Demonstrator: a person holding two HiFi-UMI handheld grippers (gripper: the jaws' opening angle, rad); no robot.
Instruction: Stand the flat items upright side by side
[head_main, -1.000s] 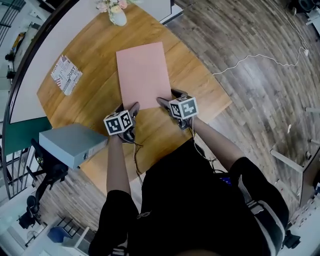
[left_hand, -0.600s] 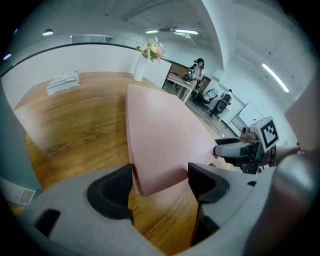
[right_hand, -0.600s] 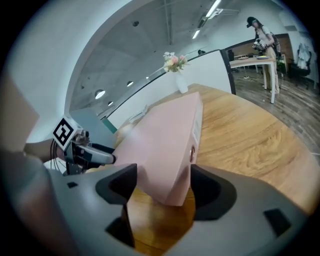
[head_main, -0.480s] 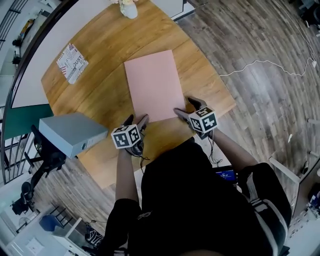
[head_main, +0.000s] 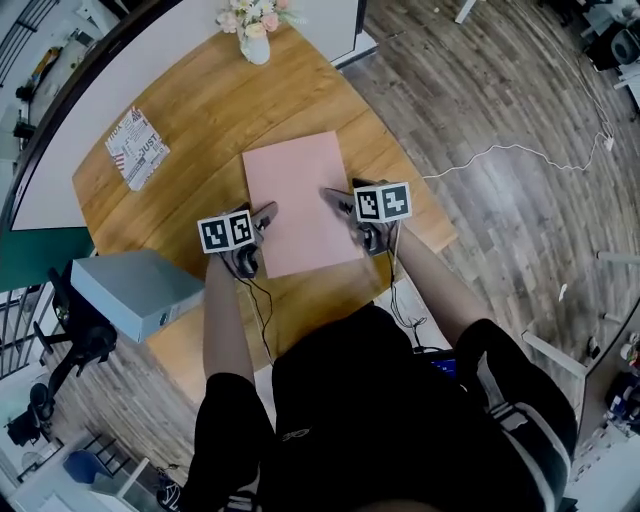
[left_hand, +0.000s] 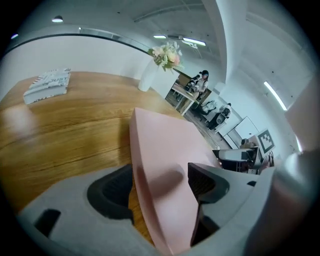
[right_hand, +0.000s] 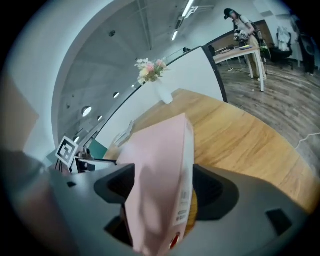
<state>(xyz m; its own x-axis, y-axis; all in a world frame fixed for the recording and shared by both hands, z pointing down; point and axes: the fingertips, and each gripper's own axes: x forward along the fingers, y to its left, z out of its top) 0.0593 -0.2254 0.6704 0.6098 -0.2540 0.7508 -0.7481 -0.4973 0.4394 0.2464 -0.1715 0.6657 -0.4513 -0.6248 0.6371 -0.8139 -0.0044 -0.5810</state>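
Pink folder (head_main: 297, 205) is lying flat on the wooden table (head_main: 190, 110), toward its near edge. Left gripper (head_main: 260, 211) is straddling the folder's left edge, jaws apart. Right gripper (head_main: 341, 189) is straddling the labelled right edge, its jaws having just been opening, not pressing.

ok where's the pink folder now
In the head view the pink folder is at the middle of the table, right of the patterned booklet, flower vase beyond it.
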